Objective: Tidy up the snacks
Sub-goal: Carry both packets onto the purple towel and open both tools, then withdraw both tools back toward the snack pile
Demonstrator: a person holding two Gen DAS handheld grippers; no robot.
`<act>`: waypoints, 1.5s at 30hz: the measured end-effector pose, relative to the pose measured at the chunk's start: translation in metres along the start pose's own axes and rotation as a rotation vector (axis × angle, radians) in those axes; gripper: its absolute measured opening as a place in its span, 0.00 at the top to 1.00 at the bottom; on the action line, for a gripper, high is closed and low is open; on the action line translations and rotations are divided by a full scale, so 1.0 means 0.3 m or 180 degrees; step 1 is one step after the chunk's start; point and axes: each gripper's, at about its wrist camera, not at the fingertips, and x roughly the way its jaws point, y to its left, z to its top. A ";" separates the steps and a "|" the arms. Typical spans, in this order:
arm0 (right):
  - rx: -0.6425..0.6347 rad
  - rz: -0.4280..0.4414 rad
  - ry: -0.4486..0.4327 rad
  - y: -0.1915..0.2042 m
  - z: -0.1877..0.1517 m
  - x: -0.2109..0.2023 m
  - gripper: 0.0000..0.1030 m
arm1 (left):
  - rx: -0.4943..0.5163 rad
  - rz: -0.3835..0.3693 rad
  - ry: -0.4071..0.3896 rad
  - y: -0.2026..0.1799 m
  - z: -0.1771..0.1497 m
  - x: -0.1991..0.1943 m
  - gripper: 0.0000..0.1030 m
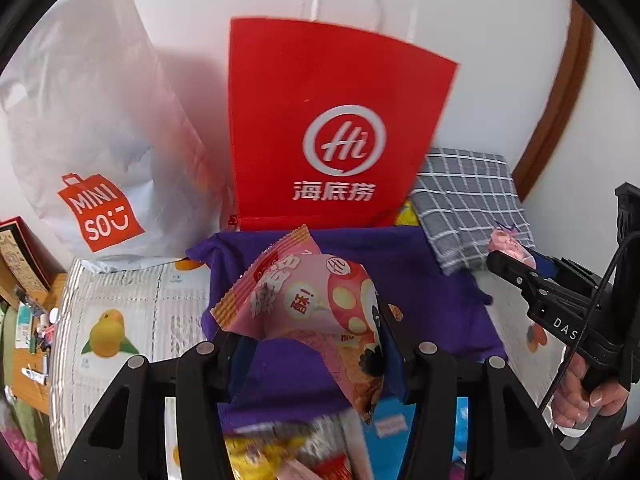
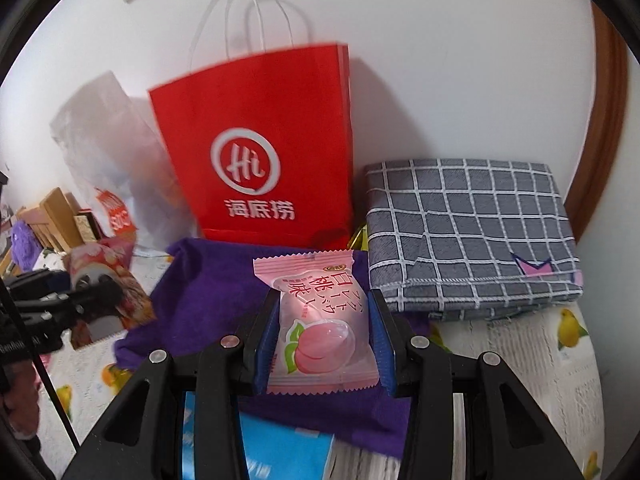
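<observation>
My left gripper (image 1: 316, 344) is shut on a pink mushroom-print snack bag (image 1: 308, 304) and holds it above a purple cloth (image 1: 432, 280). My right gripper (image 2: 320, 340) is shut on a small pink peach candy packet (image 2: 320, 320), also above the purple cloth (image 2: 200, 292). A red paper bag with white handles (image 1: 328, 128) stands upright behind the cloth against the wall; it also shows in the right wrist view (image 2: 260, 140). The right gripper with its packet shows at the right of the left wrist view (image 1: 508, 256). The left gripper with its bag shows at the left of the right wrist view (image 2: 100, 292).
A white Miniso plastic bag (image 1: 92, 140) stands left of the red bag. A folded grey checked cloth (image 2: 468, 232) lies to the right. More snack packets (image 1: 288, 452) and a blue packet (image 2: 256, 452) lie near me on a fruit-print mat (image 1: 120, 320). A wooden frame (image 2: 608, 120) curves at right.
</observation>
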 end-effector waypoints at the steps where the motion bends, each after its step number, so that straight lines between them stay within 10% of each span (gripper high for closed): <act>1: -0.0023 -0.0002 -0.0001 0.000 0.009 0.024 0.59 | -0.0011 0.0004 0.0010 0.010 0.007 0.015 0.50; 16: -0.0218 0.0108 0.0502 -0.031 -0.009 0.312 0.59 | 0.0050 -0.0056 0.0442 0.089 0.013 0.325 0.50; 40: -0.0316 0.0105 0.0741 -0.014 -0.057 0.402 0.57 | 0.0122 -0.0082 0.0611 0.068 -0.017 0.411 0.49; 45: -0.0399 0.0034 0.0641 -0.013 -0.042 0.360 0.25 | 0.0112 -0.0164 0.0643 0.062 -0.012 0.414 0.33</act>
